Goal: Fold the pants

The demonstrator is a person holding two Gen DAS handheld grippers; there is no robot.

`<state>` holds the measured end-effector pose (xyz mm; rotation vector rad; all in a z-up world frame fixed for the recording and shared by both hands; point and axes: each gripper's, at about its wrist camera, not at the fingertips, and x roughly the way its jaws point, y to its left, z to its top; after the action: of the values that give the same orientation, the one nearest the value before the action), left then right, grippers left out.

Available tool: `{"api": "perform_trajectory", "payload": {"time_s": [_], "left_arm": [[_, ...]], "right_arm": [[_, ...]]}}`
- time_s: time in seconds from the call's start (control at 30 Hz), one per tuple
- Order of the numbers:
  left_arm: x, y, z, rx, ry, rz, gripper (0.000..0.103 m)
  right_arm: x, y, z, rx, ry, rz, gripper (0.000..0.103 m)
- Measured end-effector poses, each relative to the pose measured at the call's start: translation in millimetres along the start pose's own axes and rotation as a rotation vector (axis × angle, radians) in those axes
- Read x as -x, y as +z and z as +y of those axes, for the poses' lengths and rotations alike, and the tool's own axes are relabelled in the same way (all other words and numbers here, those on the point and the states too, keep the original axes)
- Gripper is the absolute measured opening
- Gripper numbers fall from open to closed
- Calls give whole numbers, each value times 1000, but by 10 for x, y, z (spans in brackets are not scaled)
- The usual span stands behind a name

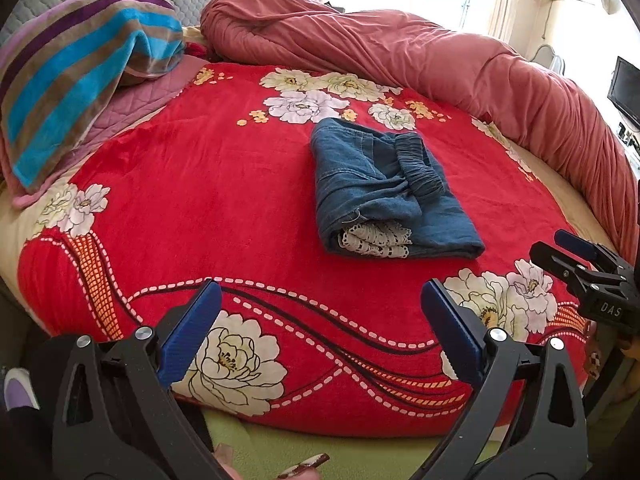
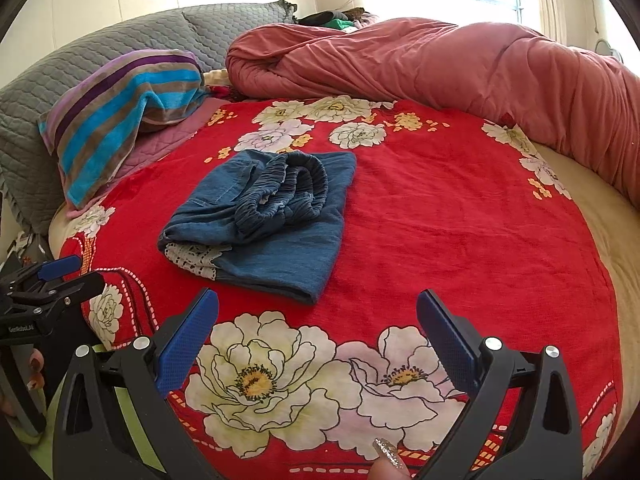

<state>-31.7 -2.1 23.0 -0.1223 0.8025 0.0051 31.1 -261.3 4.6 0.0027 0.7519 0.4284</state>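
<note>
One pair of denim pants (image 1: pixel 384 188) lies folded on the red floral blanket (image 1: pixel 208 184), ahead of both tools and well apart from them. Two tools, left tool (image 1: pixel 320 320) and right tool (image 2: pixel 318 326), both spread wide and empty. The loose elastic waistband on top could spring the bundle open if nudged or regripped carelessly.
</note>
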Motion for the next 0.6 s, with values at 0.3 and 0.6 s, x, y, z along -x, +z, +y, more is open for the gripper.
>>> {"api": "perform_trajectory", "payload": {"time_s": [0.3, 0.6], "left_arm": [[-1, -6, -2, 0, -1, 2, 93], [-10, -4, 30, -10, -4, 1, 93]], "right_arm": [[34, 40, -34, -3, -22, -8, 98], [-14, 112, -146, -28, -70, -5, 98]]}}
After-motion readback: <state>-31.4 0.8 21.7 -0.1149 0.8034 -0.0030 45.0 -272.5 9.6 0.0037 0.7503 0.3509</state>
